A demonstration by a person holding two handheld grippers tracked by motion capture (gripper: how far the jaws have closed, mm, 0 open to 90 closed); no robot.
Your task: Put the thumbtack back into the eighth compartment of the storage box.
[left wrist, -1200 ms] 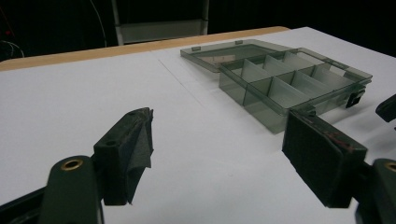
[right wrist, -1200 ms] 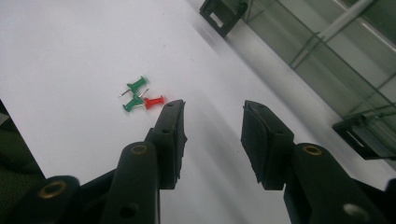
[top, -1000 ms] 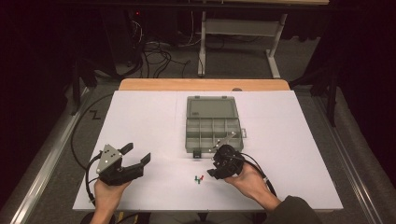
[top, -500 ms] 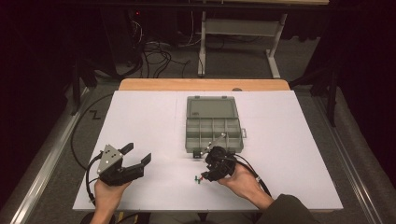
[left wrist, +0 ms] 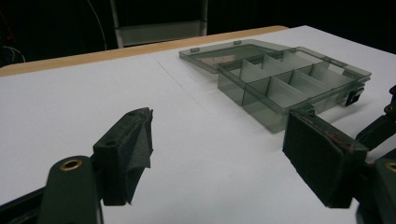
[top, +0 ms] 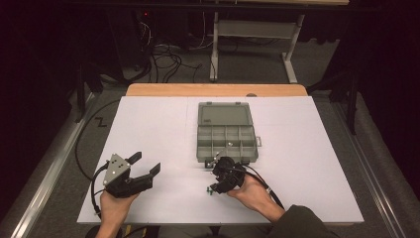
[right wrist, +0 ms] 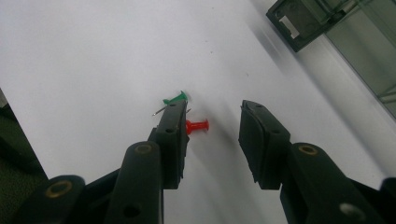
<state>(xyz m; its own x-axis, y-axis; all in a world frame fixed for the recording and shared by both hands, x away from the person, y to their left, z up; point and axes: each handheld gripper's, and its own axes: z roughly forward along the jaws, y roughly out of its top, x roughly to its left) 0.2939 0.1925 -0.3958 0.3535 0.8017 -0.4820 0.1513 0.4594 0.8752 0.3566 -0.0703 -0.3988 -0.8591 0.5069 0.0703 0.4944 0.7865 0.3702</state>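
While the red pushpin (right wrist: 196, 126) and the green pushpin (right wrist: 176, 98) lie loose on the white sheet, just in front of the open compartment box (top: 226, 142), the sorting looks barely begun: as far as I can see, the box's compartments hold nothing, so both pins have yet to go in. The right gripper (right wrist: 212, 133) points down at them with its jaws parted and nothing pinched; the red pin lies between the jaws close against the left-hand one, and the green one peeks out at that jaw's tip. The pick-up looks close but not made, and the carry to a compartment and the release remain. The left gripper (top: 148, 166) rests off to the person's left, well apart from the pins, jaws spread wide and empty. The box's lid is folded back flat away from the person. Beneath everything is a white sheet (top: 148, 124) over a wooden tabletop (top: 163, 89), whose edge shows at the far side. Beyond it the room is dark, with grey carpet, a tangle of cables (top: 171, 57) on the floor and a pale metal table frame (top: 252, 29)
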